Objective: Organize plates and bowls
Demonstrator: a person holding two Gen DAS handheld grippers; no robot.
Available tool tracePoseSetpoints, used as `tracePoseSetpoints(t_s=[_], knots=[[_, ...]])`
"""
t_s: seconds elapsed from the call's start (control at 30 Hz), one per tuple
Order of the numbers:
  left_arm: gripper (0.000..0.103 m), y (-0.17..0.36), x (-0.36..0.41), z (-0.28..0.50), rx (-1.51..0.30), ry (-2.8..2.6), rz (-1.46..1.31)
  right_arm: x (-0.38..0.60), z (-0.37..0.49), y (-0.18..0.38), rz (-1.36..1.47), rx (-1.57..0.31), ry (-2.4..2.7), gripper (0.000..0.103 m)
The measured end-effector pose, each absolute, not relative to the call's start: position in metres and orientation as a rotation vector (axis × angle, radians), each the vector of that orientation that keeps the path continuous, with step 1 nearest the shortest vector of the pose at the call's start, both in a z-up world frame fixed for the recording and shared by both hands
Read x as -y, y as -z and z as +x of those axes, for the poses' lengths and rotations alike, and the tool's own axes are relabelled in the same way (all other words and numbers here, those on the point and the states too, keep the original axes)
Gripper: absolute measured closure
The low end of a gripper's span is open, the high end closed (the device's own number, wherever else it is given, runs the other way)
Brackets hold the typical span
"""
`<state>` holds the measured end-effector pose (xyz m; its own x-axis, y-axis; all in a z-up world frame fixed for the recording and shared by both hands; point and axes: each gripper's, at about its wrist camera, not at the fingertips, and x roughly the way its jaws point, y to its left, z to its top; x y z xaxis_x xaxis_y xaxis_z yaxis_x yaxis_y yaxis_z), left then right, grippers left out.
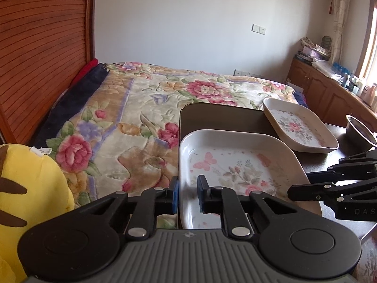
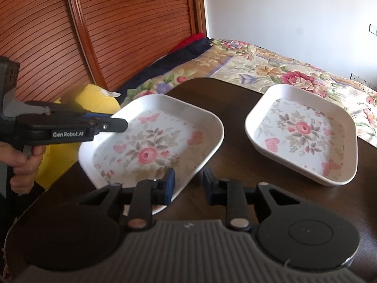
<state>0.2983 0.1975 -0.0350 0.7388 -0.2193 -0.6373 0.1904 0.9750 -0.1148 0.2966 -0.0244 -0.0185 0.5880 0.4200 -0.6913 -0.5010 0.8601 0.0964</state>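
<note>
Two white rectangular plates with rose prints lie on a dark table (image 2: 233, 184). The near plate (image 1: 235, 165) (image 2: 150, 141) has its left rim between the pads of my left gripper (image 1: 188, 188) (image 2: 122, 123), which is shut on that rim. My right gripper (image 2: 188, 179) (image 1: 291, 192) straddles the same plate's right-hand rim with its jaws narrow. Its left pad lies over the plate's inside, and a strip of table shows between the rim and its right pad. The far plate (image 1: 299, 127) (image 2: 301, 132) sits apart, untouched. A steel bowl (image 1: 360, 129) stands at the table's right edge.
A bed with a floral blanket (image 1: 141, 108) borders the table's left and far sides. A yellow plush toy (image 1: 28, 188) (image 2: 94, 96) lies beside the table's near left corner. A slatted wooden headboard (image 2: 129, 23) rises behind. A person's hand (image 2: 23, 162) holds the left gripper.
</note>
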Motion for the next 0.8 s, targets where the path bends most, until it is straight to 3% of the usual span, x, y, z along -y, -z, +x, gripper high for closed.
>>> tracePoseSetpoints(t_s=[0.5,0.6,0.8], knots=[[0.086,0.027,-0.179,0.279,-0.661,0.19,-0.033,0.034,0.295,0.015,-0.087,-0.771,-0.505,0.086],[0.092,0.024,-0.179,0.276,-0.642,0.186,-0.043,0.036,0.293,0.013,-0.09,-0.756,-0.504,0.087],[0.093,0.014,-0.17,0.268,-0.615,0.189,-0.018,0.046,0.291,0.011,-0.057,-0.746,-0.505,0.089]])
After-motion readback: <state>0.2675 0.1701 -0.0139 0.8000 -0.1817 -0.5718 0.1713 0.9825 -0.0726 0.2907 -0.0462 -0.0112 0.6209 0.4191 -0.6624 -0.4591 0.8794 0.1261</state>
